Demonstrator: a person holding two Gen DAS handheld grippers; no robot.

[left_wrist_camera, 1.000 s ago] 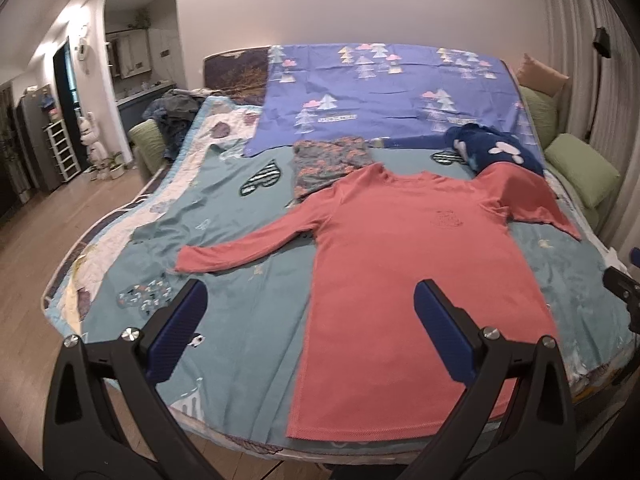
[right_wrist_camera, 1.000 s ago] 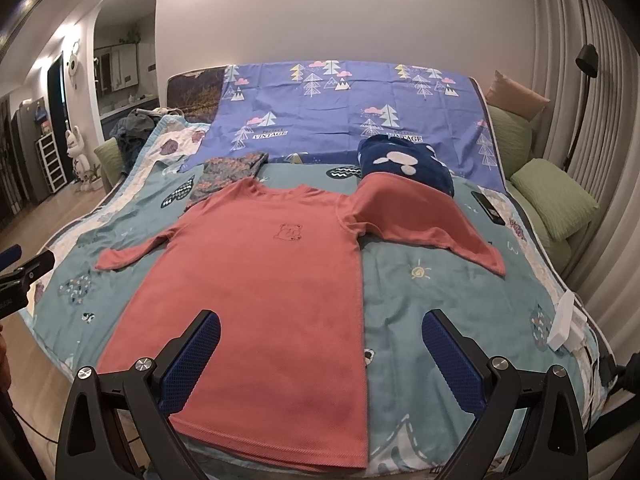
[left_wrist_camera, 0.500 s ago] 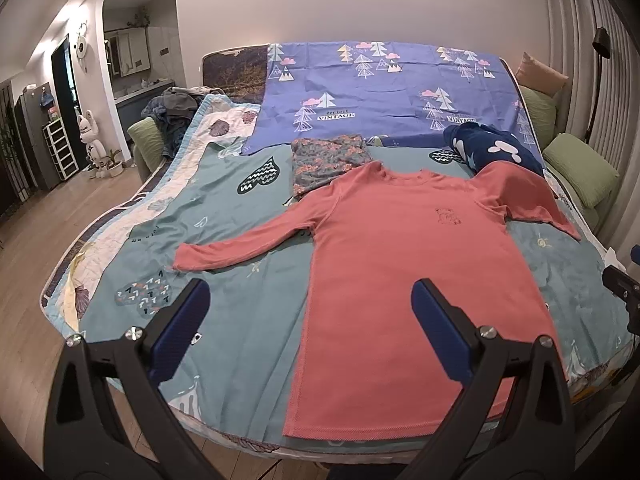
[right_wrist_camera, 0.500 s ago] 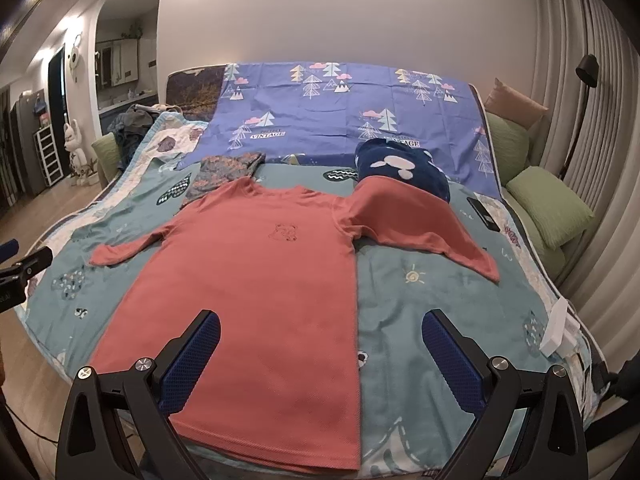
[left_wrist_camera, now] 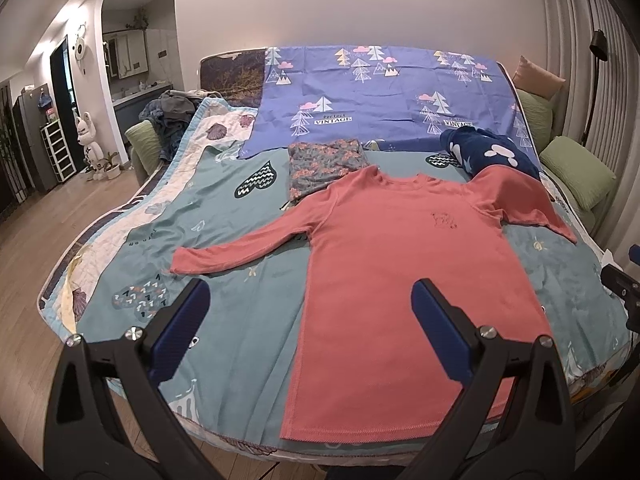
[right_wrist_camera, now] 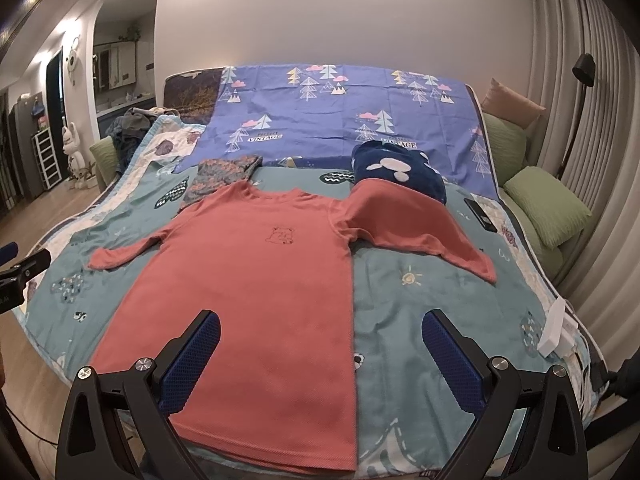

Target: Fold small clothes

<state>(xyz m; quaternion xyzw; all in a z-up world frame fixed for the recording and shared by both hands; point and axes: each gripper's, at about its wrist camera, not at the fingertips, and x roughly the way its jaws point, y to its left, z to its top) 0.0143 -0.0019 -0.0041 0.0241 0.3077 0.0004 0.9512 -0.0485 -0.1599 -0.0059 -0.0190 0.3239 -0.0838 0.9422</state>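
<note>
— Left wrist view first: what fills it?
— Biggest thing is the bed (left_wrist_camera: 248,320), covered in a teal patterned sheet. A coral long-sleeved shirt (left_wrist_camera: 400,280) lies flat on it, front up, hem at the near edge, both sleeves spread out.

— And in the right wrist view?
— Same shirt (right_wrist_camera: 256,280); its far sleeve drapes over a navy bundle (right_wrist_camera: 396,168). A folded floral garment (right_wrist_camera: 224,176) sits just beside the collar.

— How do the grippers stand?
— The left gripper (left_wrist_camera: 310,300) has its jaws spread wide, holding nothing, above the near part of the bed; one blue pad (left_wrist_camera: 436,332) shows in front of the shirt's lower half. The right gripper (right_wrist_camera: 320,336) is equally wide apart and empty, hovering over the shirt's hem area.
</note>
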